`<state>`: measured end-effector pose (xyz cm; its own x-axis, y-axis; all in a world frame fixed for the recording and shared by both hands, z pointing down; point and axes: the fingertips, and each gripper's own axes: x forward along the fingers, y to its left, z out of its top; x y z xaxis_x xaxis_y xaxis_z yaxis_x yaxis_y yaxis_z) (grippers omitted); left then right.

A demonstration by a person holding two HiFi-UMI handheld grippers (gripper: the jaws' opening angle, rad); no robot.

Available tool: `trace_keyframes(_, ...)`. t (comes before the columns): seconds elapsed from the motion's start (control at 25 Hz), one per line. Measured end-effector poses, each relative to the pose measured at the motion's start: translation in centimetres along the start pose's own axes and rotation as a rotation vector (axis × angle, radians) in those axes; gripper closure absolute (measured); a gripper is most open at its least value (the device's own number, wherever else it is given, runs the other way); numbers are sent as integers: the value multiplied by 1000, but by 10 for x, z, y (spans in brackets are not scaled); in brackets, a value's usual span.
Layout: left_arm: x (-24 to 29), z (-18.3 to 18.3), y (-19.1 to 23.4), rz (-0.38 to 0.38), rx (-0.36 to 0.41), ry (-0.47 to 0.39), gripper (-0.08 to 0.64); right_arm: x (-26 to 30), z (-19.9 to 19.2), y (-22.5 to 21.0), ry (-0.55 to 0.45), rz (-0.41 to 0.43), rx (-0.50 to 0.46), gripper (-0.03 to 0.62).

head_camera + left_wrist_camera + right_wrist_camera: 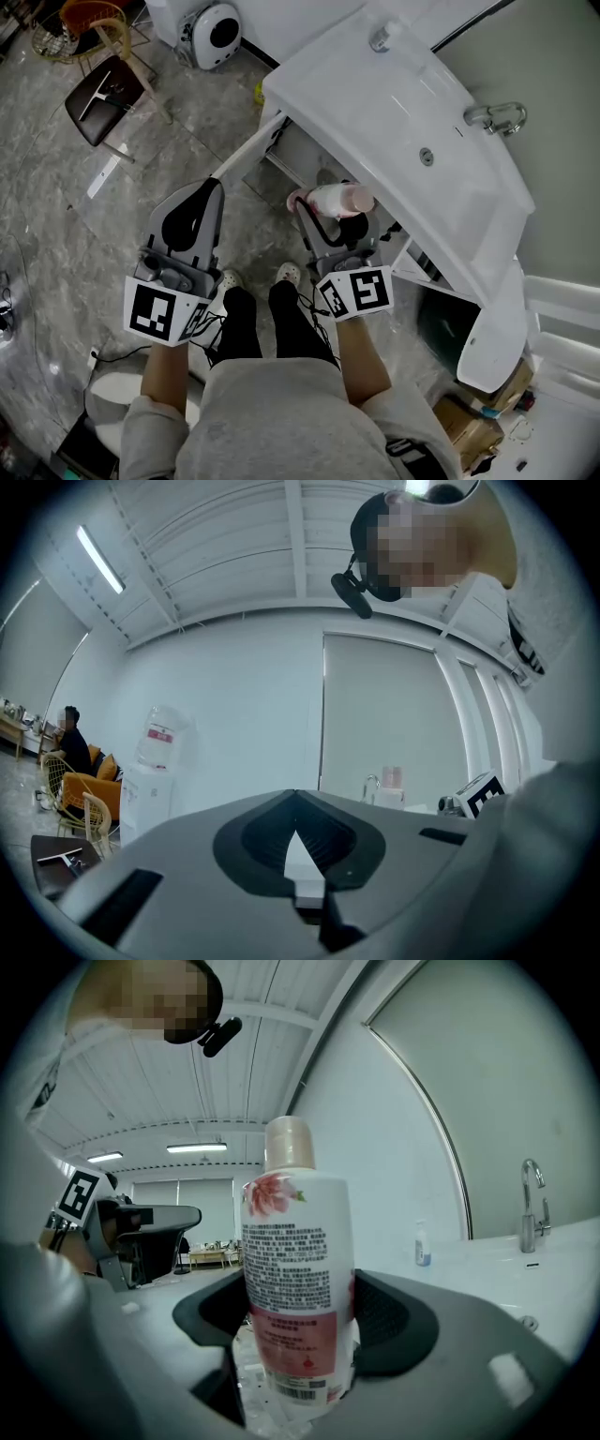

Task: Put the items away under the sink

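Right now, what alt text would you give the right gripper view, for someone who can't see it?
A white plastic bottle with a pink flower label and a pale cap fills the centre, clamped between the dark grey jaws of the right gripper. Behind it, at right, a chrome tap rises from a white sink counter.

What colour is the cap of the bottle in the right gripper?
Pale pinkish-beige cap on the bottle; best in right gripper view.
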<state>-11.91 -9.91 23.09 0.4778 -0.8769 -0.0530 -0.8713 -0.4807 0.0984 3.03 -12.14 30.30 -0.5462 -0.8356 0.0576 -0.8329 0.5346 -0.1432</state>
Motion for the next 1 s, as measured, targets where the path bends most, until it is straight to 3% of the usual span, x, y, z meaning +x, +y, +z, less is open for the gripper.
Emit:
trace_keyframes(0.28,14,-43,-7,11,-29,37,552,8,-35,-15,16,20,-1,242)
trace_keyframes(1.0,43,-200,-14,-87,-63,115,552,29,-171,-59,5,-26,36,242)
